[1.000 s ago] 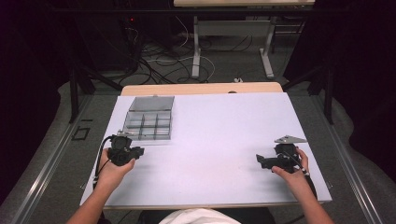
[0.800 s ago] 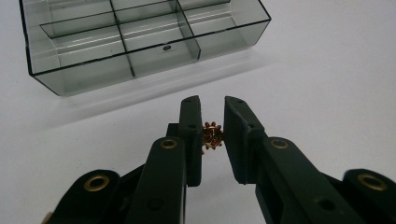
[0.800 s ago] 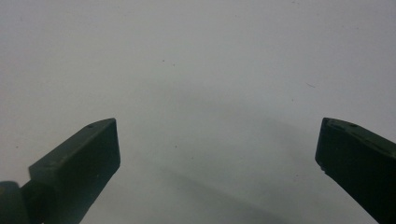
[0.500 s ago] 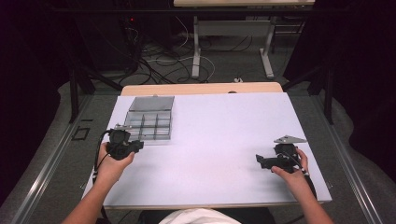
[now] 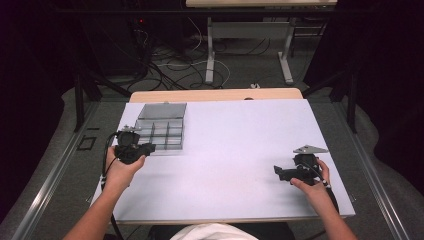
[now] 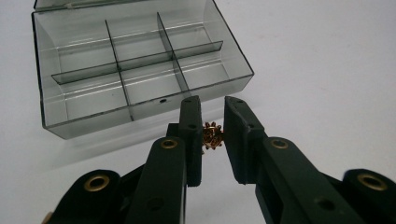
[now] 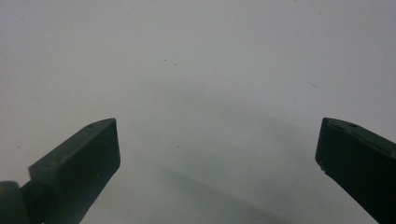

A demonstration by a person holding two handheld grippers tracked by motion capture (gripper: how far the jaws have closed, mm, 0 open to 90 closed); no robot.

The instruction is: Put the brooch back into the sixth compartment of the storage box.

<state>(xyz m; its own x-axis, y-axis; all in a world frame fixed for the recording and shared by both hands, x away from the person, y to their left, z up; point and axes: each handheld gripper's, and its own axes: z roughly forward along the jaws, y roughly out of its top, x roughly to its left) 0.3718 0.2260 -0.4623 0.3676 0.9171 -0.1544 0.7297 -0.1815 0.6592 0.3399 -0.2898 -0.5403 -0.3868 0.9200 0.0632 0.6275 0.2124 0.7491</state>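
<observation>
Just short of the near wall of a clear plastic compartment box, the left gripper carries a small brass gear, its jaws drawn nearly together with the toothed wheel pinched between their inner faces. In the high view the left gripper hovers at the box, which sits near the far left corner of the white desk, lid open and all six cells bare. The gear looks light, rigid and hard, so it is unlikely to deform, but smooth metal and so little surface probably make it quick to slip or twist out; a hold across its flat faces, as here, seems the safest, and it would likely bounce or roll if dropped from height onto the box floor. Over by the near right corner, well apart, the right gripper rests low in the person's hand, its jaws spread wide with nothing between them, bare desk under them in the right gripper view.
</observation>
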